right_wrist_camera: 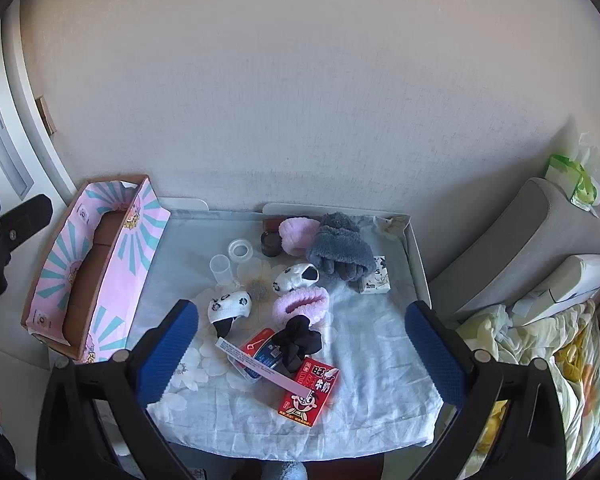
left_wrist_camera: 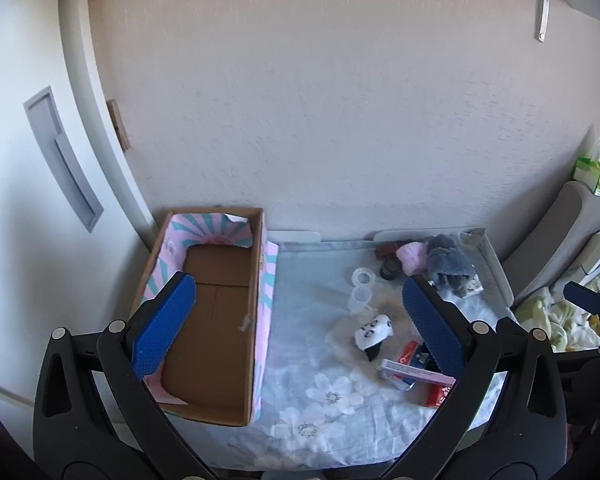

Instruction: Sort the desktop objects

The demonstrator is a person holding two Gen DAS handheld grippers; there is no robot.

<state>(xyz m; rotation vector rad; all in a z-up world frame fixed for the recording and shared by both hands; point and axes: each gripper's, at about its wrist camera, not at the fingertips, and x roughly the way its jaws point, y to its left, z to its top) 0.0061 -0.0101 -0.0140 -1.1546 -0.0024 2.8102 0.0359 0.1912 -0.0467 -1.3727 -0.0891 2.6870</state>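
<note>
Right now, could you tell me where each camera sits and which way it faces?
Left wrist: on the left gripper, above the table's left end, facing the wall over the cardboard box; its open jaws frame the view, and the right gripper shows at the right edge.
Right wrist: on the right gripper, farther right, facing the clutter, red milk carton nearest; open jaws, left gripper at the left edge.
Shared: box, floral cloth, grey gloves.
</note>
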